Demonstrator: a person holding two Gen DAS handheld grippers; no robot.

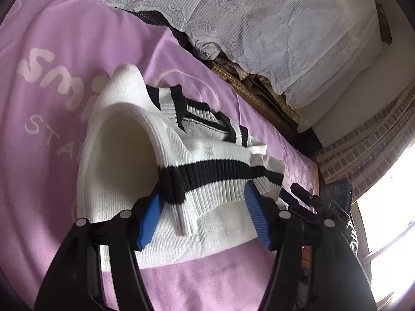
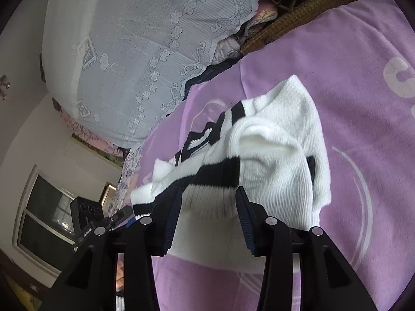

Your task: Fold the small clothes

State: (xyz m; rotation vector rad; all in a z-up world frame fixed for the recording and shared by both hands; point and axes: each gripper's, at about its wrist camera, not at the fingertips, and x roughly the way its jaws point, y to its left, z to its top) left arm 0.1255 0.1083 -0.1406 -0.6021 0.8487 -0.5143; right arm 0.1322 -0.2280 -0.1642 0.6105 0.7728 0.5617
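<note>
A small white knit sweater [image 1: 124, 155] with black stripes lies bunched on a purple blanket [image 1: 57, 33]; its lower part is folded up over the body. The striped ribbed hem [image 1: 220, 178] hangs between the blue pads of my left gripper [image 1: 203, 191], whose jaws stand apart and do not pinch it. In the right wrist view the same sweater [image 2: 280, 160] fills the middle. Its hem [image 2: 210, 194], blurred, sits between the jaws of my right gripper [image 2: 208, 190], also apart. Each gripper is partly seen at the edge of the other's view.
The purple blanket [image 2: 350, 64] carries white lettering and a circle print. Grey-white lace bedding [image 1: 259, 26] is piled behind the sweater, with a woven mat edge [image 1: 249, 90] beside it. A bright window [image 1: 389, 207] is at the right, and a dark window [image 2: 46, 207] and wall at the left.
</note>
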